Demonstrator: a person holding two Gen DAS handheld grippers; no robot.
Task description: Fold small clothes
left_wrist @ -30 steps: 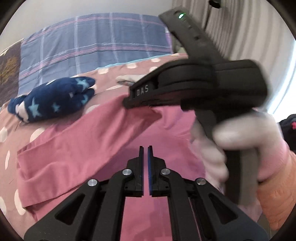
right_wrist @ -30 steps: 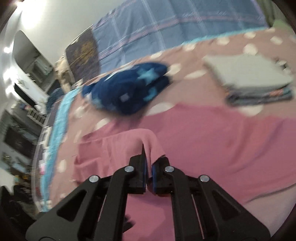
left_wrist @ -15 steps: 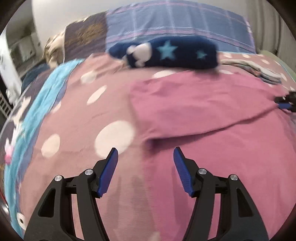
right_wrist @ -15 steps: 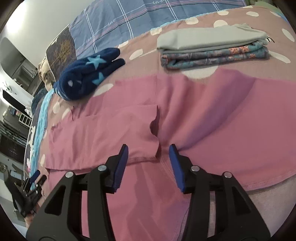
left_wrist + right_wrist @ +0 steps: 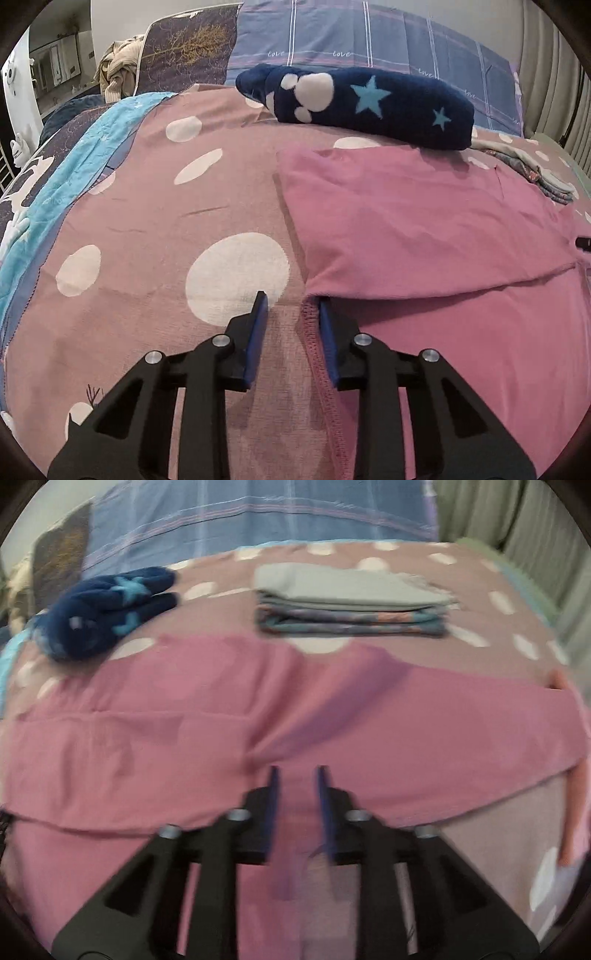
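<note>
Pink garment (image 5: 424,221) flat on bed – hem between closing left fingers (image 5: 258,314), cloth between closing right fingers (image 5: 272,786), neither gripping

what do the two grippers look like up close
The left gripper and right gripper match: matte black angular frames with triangular cutouts, round silver screw heads at the joints, and flat blue pads lining the inner faces of their fingers. No cables, markings or sleeves show.

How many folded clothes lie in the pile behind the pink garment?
2: a grey piece on top, a patterned piece directly under it. Blur may hide more layers.
</note>
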